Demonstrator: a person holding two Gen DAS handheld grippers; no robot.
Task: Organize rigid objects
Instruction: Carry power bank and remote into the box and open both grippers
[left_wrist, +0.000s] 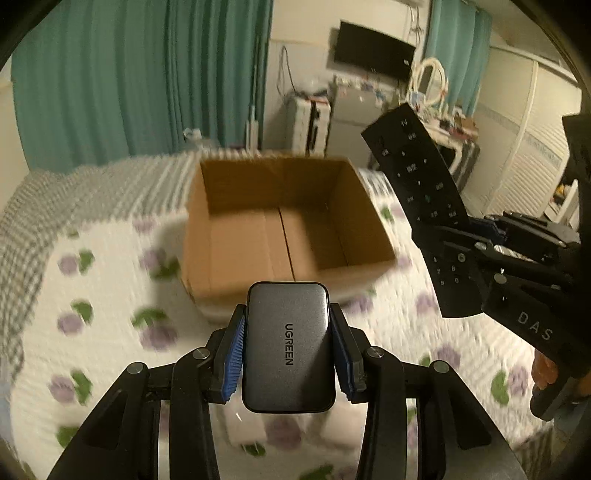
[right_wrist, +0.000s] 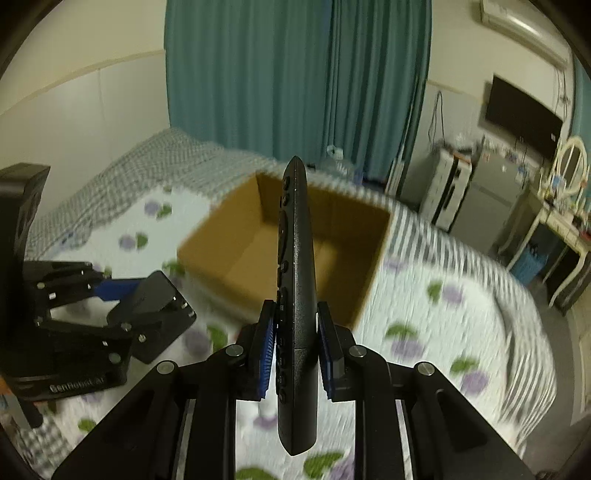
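My left gripper (left_wrist: 288, 332) is shut on a grey UGREEN charger (left_wrist: 289, 347), held above the bed just in front of an open, empty cardboard box (left_wrist: 284, 225). My right gripper (right_wrist: 295, 332) is shut on a black remote control (right_wrist: 295, 295), held on edge and pointing at the box (right_wrist: 258, 258). In the left wrist view the remote (left_wrist: 417, 184) and right gripper (left_wrist: 461, 236) are at the right of the box. In the right wrist view the left gripper (right_wrist: 147, 295) is at the left of the box.
The box sits on a bed with a white quilt printed with purple and green flowers (left_wrist: 92, 314). Teal curtains (right_wrist: 295, 74) hang behind. A wall television (left_wrist: 373, 51), a small fridge (left_wrist: 354, 118) and a dressing table (right_wrist: 561, 206) stand beyond the bed.
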